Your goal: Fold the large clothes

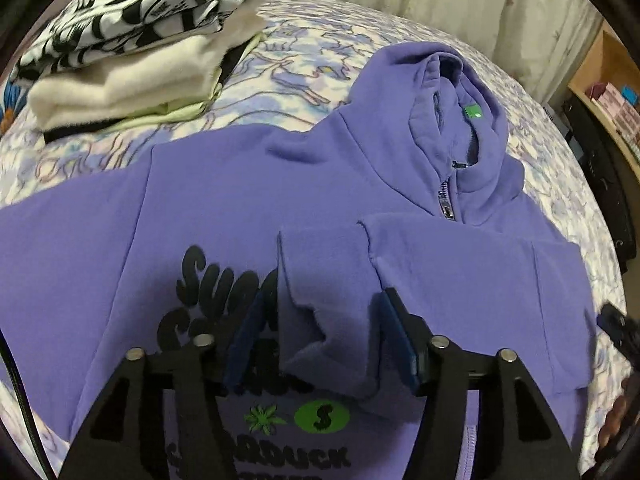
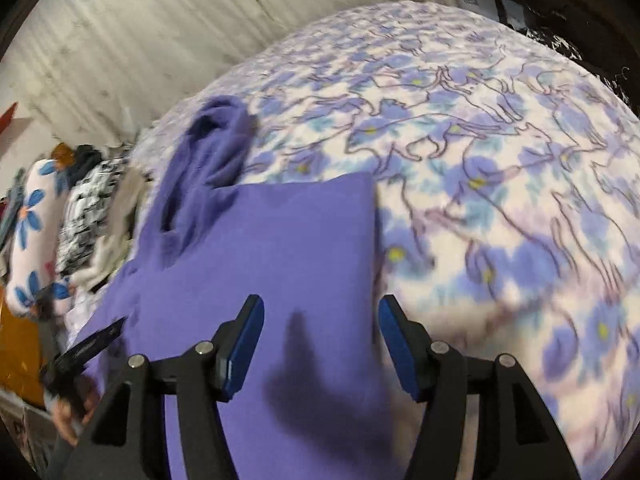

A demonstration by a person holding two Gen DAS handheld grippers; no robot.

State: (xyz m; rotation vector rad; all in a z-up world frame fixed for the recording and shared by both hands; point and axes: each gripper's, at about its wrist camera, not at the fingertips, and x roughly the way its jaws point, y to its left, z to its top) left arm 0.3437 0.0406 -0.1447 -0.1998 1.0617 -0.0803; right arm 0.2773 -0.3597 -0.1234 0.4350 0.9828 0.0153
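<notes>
1. On the bed with the fleece blanket printed in blue and lilac flowers and animal outlines (image 1: pixel 304 76) lies a purple zip-up hooded sweatshirt (image 1: pixel 192 208), front side up, hood (image 1: pixel 448 92) toward the far edge, black lettering and green marks across its chest
2. Its one sleeve is folded inward across the chest, and the ribbed purple cuff (image 1: pixel 324 300) of that sleeve sits between the blue-padded fingers (image 1: pixel 394 336) of the left gripper (image 1: pixel 320 328); the fingers stand fairly wide on either side of the cuff, and whether the pads touch the cloth cannot be told
3. Far left on the bed, well apart from the hoodie, sits a pile of folded clothes (image 1: pixel 128 64): a black-and-white patterned piece on top, cream fleece under it, pale green and black layers at the bottom
4. From the right wrist view, the right gripper (image 2: pixel 320 336) hangs over the folded side edge of the sweatshirt (image 2: pixel 280 248), its fingers (image 2: pixel 244 344) spread wide and holding nothing; their shadow falls on the purple cloth
5. At the left edge of that view the other gripper's black tip shows, blurred
</notes>
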